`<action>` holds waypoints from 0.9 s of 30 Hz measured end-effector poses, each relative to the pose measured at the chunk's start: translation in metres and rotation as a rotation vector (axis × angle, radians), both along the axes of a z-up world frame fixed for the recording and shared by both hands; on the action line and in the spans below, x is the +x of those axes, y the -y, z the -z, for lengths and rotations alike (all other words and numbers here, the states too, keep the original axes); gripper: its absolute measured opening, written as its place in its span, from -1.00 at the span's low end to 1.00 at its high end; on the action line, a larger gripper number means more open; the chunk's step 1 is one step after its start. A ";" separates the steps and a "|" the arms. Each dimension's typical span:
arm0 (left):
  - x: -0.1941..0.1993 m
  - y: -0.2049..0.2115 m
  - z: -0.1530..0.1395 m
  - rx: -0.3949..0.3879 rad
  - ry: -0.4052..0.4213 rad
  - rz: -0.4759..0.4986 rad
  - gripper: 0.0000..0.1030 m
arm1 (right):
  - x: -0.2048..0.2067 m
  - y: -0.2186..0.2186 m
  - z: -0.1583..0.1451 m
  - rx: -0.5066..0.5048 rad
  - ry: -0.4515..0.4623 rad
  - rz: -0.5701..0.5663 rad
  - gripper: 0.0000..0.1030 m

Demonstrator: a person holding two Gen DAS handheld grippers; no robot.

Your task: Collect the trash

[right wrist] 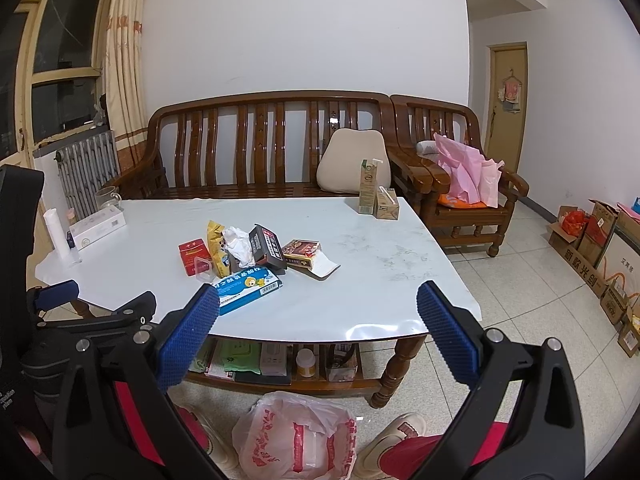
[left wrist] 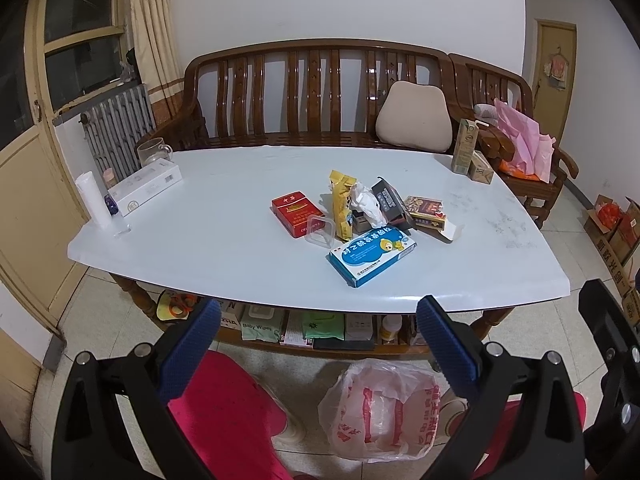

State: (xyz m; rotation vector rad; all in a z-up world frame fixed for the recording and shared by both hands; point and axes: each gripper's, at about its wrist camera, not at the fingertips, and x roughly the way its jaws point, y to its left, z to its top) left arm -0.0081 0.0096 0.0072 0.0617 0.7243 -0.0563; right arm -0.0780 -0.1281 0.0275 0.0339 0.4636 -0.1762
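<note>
A pile of trash lies mid-table on the white table top [left wrist: 224, 280]: a red cigarette box [left wrist: 297, 213], a yellow wrapper [left wrist: 342, 204], a crumpled tissue [left wrist: 366, 200], a black box [left wrist: 390, 199], a brown box [left wrist: 426, 210], a blue medicine box [left wrist: 372, 254] and a clear plastic lid [left wrist: 320, 232]. The same pile shows in the right wrist view, with the blue box [right wrist: 248, 286] nearest. A plastic trash bag [left wrist: 382, 412] stands open on the floor below, also in the right view [right wrist: 296, 436]. My left gripper [left wrist: 318, 344] and right gripper [right wrist: 318, 340] are open and empty, held before the table's near edge.
A white carton [left wrist: 144, 186], glass mug [left wrist: 154, 151] and white tube [left wrist: 94, 200] stand at the table's left end; two drink cartons [left wrist: 466, 152] at the far right. A wooden sofa [left wrist: 320, 92] stands behind. Cardboard boxes [right wrist: 600, 240] line the right wall. Packets fill the shelf under the table [left wrist: 320, 328].
</note>
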 end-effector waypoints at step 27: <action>0.096 -0.060 -0.018 -0.061 -0.222 0.048 0.86 | 0.064 0.030 -0.006 -0.014 -0.091 -0.335 0.88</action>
